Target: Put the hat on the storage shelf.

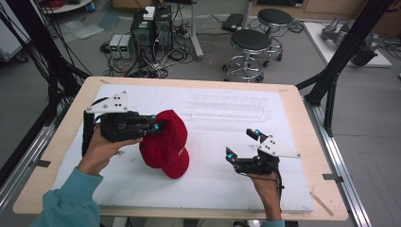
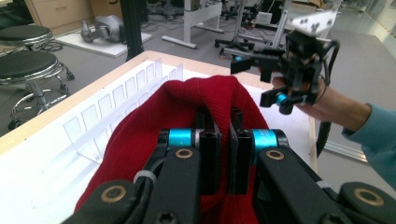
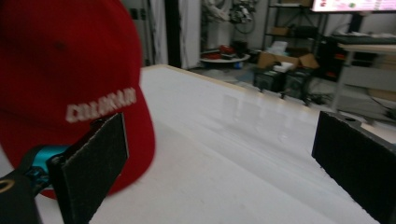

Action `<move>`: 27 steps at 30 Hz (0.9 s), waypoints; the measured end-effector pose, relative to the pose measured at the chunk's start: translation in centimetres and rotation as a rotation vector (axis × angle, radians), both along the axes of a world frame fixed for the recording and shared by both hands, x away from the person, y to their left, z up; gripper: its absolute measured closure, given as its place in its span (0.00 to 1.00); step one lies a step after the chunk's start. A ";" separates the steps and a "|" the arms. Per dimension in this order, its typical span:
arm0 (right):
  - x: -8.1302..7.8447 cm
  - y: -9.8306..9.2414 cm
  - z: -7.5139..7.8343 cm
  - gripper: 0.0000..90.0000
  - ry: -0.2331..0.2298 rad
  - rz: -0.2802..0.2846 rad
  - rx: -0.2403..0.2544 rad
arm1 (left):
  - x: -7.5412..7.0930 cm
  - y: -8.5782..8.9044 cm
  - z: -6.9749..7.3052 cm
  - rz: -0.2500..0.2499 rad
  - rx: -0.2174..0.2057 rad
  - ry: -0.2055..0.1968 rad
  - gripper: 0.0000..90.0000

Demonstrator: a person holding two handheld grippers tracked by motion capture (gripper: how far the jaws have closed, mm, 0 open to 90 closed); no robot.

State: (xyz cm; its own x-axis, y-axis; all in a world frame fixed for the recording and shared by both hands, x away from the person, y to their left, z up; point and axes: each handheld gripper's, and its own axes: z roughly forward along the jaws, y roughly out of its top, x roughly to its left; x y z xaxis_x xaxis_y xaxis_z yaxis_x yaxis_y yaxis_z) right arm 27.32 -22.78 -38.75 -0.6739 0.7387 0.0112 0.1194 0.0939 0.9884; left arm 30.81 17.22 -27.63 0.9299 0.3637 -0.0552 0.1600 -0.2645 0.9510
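A red cap (image 1: 165, 144) with white lettering rests on the white mat, left of centre, its brim toward the person. My left gripper (image 1: 156, 124) is shut on the back of the cap (image 2: 187, 112); a fold of red fabric is pinched between the jaws of that gripper (image 2: 223, 135). My right gripper (image 1: 243, 143) is on the right side of the mat with its jaws wide apart and nothing between them. In the right gripper view the cap (image 3: 70, 70) sits to the left of the right gripper (image 3: 219, 154), apart from it.
A clear plastic rack (image 1: 230, 106) with several slots lies at the far middle of the white mat (image 1: 213, 179). The wooden table edge (image 1: 312, 137) borders the mat. Stools and computer boxes stand on the floor beyond the table.
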 end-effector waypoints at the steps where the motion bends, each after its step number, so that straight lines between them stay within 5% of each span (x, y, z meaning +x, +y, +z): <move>1: 0.1 0.4 0.8 0.03 -0.002 0.029 0.003 | 0.0 0.0 0.1 -0.003 0.002 0.000 0.95; 11: 1.8 5.2 5.7 0.03 0.000 0.276 -0.058 | -0.1 0.0 0.1 -0.009 0.015 -0.003 0.95; 17: 3.4 8.3 7.0 0.03 0.039 0.407 -0.084 | -0.1 0.0 0.1 -0.018 0.016 -0.002 0.95; 27: 4.9 11.7 7.7 0.03 0.095 0.544 -0.138 | 0.1 0.0 0.0 -0.035 0.019 -0.008 0.95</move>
State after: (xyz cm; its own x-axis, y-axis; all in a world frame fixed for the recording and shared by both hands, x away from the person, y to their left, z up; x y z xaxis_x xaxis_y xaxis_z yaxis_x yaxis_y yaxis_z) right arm 32.23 -11.04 -31.00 -0.9585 0.2846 0.0185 0.1057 0.2943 0.9498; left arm 30.88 17.25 -27.65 0.9424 0.3319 -0.0415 0.1430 -0.2878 0.9470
